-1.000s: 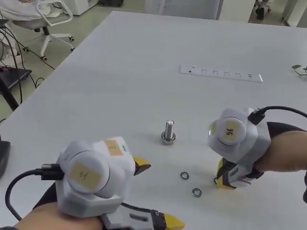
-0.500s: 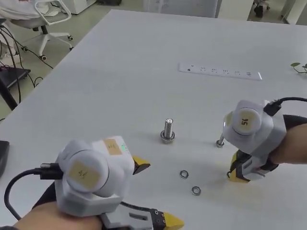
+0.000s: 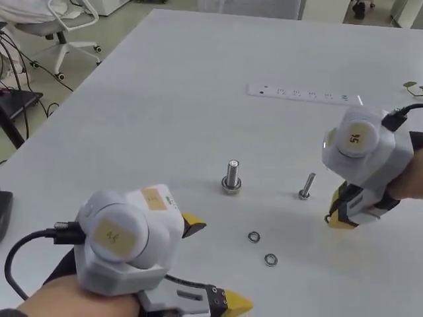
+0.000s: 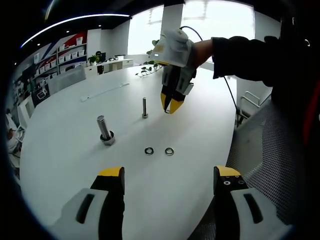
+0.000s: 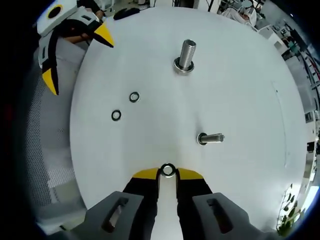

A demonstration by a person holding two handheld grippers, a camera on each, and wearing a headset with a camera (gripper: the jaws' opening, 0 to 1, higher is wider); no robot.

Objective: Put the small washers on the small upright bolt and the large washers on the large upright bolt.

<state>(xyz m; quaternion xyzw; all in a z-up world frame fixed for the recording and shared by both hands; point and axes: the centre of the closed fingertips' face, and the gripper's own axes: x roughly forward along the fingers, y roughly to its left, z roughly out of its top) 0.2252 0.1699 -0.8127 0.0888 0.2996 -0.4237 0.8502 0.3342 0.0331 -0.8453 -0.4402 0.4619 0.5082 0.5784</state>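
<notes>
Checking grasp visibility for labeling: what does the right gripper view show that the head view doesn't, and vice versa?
Right gripper view adds: a washer pinched between the right gripper yellow tips. Head view adds: that gripper seen whole from outside, held just right of the small bolt. Both: large bolt, small bolt, two loose washers lying on the table, and the open left gripper.
</notes>
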